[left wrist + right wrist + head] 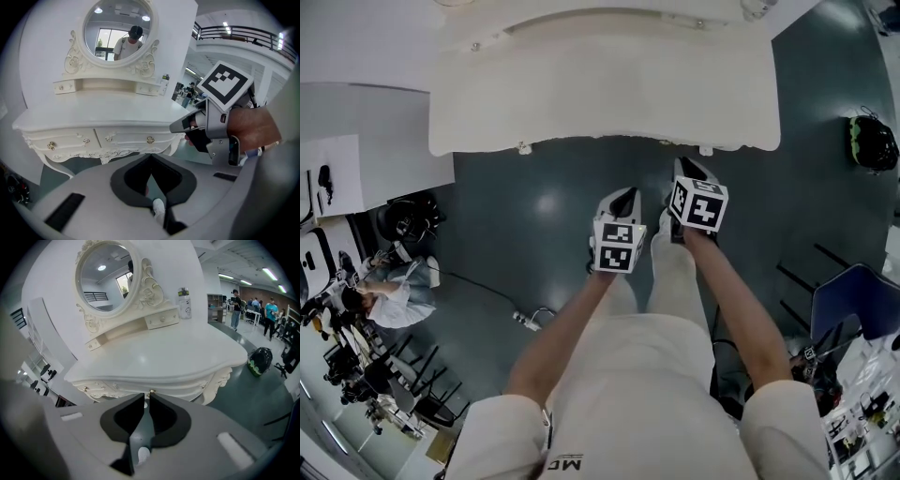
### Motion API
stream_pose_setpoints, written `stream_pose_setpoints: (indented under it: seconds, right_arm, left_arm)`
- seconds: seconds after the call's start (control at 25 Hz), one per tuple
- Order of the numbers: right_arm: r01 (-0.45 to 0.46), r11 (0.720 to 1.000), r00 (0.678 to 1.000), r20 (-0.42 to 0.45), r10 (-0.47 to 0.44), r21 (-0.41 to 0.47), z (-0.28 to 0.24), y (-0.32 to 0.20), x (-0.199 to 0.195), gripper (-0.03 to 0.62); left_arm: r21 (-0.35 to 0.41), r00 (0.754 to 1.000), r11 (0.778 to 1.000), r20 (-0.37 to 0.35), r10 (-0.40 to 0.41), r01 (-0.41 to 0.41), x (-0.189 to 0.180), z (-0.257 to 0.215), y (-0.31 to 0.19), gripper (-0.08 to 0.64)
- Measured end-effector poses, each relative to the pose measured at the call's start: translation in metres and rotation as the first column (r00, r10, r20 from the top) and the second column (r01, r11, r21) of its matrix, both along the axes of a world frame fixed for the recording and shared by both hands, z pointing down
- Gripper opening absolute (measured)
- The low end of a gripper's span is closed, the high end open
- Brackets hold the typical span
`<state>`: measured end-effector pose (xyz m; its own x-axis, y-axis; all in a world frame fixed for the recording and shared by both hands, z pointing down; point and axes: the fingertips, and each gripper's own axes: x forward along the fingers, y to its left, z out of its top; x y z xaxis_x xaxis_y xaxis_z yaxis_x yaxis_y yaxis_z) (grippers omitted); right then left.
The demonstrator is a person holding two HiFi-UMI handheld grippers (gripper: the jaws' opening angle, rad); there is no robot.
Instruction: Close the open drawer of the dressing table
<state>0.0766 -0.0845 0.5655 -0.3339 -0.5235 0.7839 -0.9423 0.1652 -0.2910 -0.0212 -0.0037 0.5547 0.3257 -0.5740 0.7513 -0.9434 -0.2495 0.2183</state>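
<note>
In the head view, the dressing table (600, 84) fills the top of the picture, its white top seen from above. Both tools sit just below its front edge, over dark floor (534, 216). The left gripper (625, 197) stands a little back from the edge. The right gripper (689, 172) reaches nearly up to it. The person's legs stretch out beneath both. A seated person (394, 291) is off to the left, a black bag (872, 142) lies well to the right, and a blue chair (858, 300) is at the lower right.

In the left gripper view, the left gripper (151, 159) has its jaws brought together with nothing between them. Straight ahead and apart from the tips are the table's two drawer fronts (133, 138), both sitting flush with the carved frame. A round mirror (119, 30) rises above the tabletop. The right gripper (180, 125), held in a hand (253, 129), points at the table's right corner.

In the right gripper view, the right gripper (146, 397) has its jaws drawn almost together, leaving only a thin slit, and it holds nothing. A gold knob (150, 392) on the table front shows just past the tips; whether they touch it cannot be told. A bottle (184, 303) stands on the tabletop beside the mirror's base. The bag (259, 360) lies on the floor to the right, clear of the table.
</note>
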Motion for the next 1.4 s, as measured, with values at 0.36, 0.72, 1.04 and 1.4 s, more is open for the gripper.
stream_pose_setpoints:
  seconds: [0.36,0.72,1.04,1.4]
  right_arm:
    - [0.106,0.991,0.994,-0.015,-0.105,0.086,-0.046,0.002,-0.008,0.012]
    - [0.177,0.974,0.984,-0.003,-0.178,0.14,-0.087,0.015,-0.006,0.002]
    - [0.197,0.963,0.979,0.006,-0.202,0.184,-0.12,0.026,0.002,0.002]
    - [0.233,0.93,0.968,0.028,-0.251,0.283,-0.18,0.044,-0.013,0.002]
  left_arm:
    - [0.049,1.0,0.999,-0.03,-0.007,0.008,0.004,-0.033,-0.002,0.009]
    - [0.113,1.0,0.993,-0.02,0.023,-0.02,0.013,-0.073,-0.001,0.009]
    - [0.159,1.0,0.987,-0.011,0.022,-0.02,0.016,-0.113,0.003,0.009]
    - [0.156,0.998,0.986,-0.032,0.058,-0.053,0.023,-0.16,0.006,0.009]
